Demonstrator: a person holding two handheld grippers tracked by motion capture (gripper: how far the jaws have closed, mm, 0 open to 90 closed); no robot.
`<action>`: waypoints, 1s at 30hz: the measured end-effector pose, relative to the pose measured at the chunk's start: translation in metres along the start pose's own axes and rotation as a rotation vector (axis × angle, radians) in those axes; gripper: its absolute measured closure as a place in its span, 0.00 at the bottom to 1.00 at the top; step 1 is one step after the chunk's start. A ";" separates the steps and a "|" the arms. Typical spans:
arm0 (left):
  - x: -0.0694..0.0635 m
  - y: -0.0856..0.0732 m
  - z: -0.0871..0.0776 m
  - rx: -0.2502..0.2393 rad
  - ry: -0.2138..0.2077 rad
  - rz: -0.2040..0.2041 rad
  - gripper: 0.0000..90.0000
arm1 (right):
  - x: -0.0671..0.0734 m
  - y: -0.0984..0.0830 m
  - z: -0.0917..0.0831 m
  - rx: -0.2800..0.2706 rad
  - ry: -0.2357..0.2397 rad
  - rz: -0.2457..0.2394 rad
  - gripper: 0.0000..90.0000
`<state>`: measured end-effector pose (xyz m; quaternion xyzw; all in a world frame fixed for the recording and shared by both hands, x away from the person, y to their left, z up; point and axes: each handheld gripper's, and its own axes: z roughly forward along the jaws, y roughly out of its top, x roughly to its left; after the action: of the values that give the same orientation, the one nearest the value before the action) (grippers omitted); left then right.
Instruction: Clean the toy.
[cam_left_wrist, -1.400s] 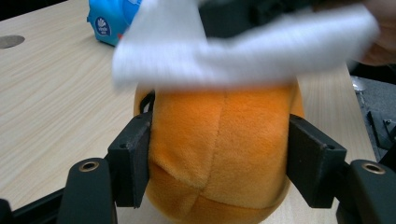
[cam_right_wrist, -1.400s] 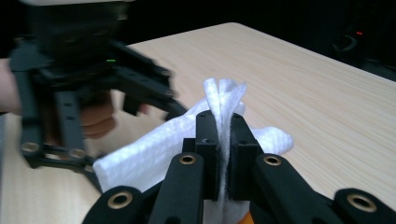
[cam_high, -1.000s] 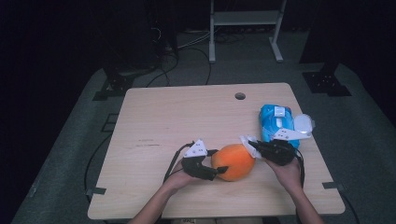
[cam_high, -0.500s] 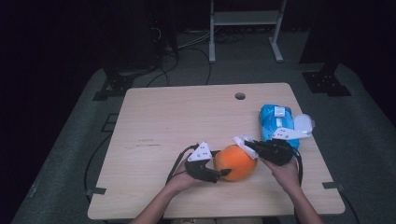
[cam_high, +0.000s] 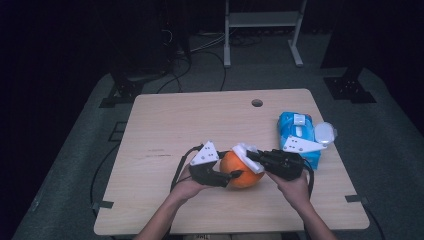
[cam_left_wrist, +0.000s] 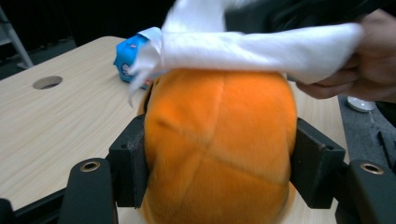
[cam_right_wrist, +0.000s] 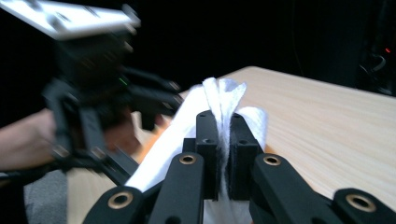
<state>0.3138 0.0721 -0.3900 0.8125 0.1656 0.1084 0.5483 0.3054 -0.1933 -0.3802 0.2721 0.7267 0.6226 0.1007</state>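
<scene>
A pale wooden table (cam_high: 165, 125) stands in a dark room, seen from above, with a person's two forearms reaching in from the near edge.

Toward the left, the left gripper (cam_high: 231, 176) clamps an orange plush ball (cam_high: 243, 170) across its middle. Its jaws have just been closing, and in the left gripper view the two black pads press into the ball's flanks. The ball sits near the front of the table, a little right of centre, between the two hands; whether it rests on the wood or is lifted just clear cannot be told.

The ball (cam_left_wrist: 219, 140) looks fuzzy and bright orange, with stitched seams meeting near its front like the panels of a soft toy. It is judged to be light and squashy: it should give under the pads rather than slip, and is unlikely to break. The widest part, where the pads now sit, seems the safest hold.

Across the top of the ball lies a white wipe (cam_left_wrist: 261, 46), thin, limp and easily creased. The right gripper (cam_right_wrist: 224, 135) pinches a fold of it (cam_right_wrist: 223, 100) tightly between closed jaws, so it handles like cloth and must be dragged, not pushed.

Farther right, near the table's right edge, lies a blue wipes packet (cam_high: 296, 134), well apart from the ball. A small round hole (cam_high: 257, 103) marks the far side of the table.
</scene>
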 end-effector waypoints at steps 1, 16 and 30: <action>0.001 0.000 -0.001 0.007 0.004 -0.002 0.36 | -0.003 -0.003 0.000 0.007 -0.012 0.006 0.94; 0.003 -0.017 0.021 0.052 0.031 -0.050 0.20 | 0.009 -0.013 0.020 0.104 -0.055 -0.070 0.94; 0.023 -0.046 0.038 -0.001 -0.074 -0.040 0.04 | -0.025 -0.027 0.009 0.079 -0.070 0.055 0.94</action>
<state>0.3418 0.0642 -0.4475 0.8123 0.1613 0.0672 0.5565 0.3229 -0.2008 -0.4128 0.3173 0.7389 0.5862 0.0985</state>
